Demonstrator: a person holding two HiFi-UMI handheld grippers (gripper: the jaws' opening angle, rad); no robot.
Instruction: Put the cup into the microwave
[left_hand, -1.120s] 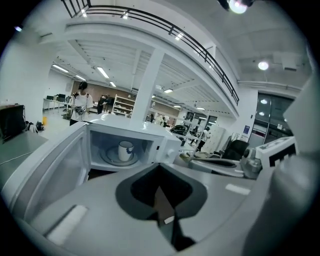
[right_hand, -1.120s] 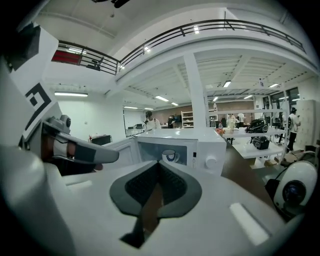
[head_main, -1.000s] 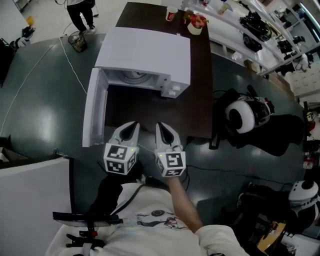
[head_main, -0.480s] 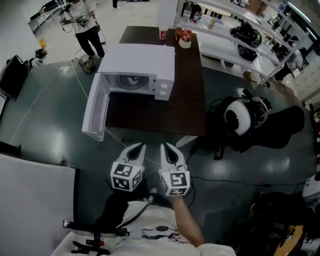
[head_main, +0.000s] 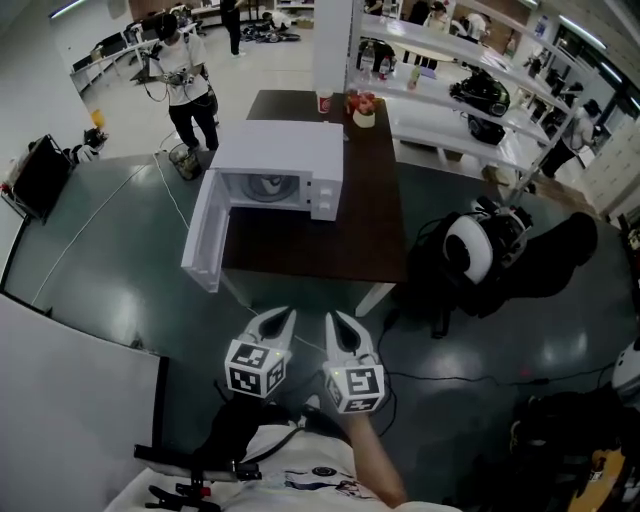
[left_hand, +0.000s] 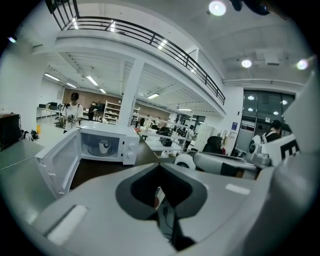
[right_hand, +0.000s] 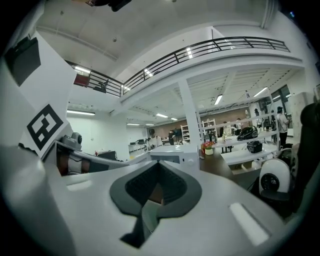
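The white microwave (head_main: 280, 165) stands on the dark brown table (head_main: 345, 240) with its door (head_main: 205, 235) swung open to the left. In the left gripper view a white cup (left_hand: 103, 146) stands upright on the turntable inside the microwave (left_hand: 127, 147). My left gripper (head_main: 284, 314) and right gripper (head_main: 332, 318) hover side by side over the floor, short of the table's near edge and well away from the microwave. Both are shut with nothing between their jaws. The right gripper view shows the microwave (right_hand: 175, 152) from its right side, with the cup hidden.
A red-and-white cup (head_main: 325, 102) and a pot of flowers (head_main: 363, 112) sit at the table's far end. A white helmet on black bags (head_main: 470, 245) lies on the floor at right. A person (head_main: 185, 75) stands behind the microwave. A white panel (head_main: 70, 400) is near left.
Both grippers have drawn back from the table's near edge, side by side and still shut. The microwave and table now look smaller and farther away.
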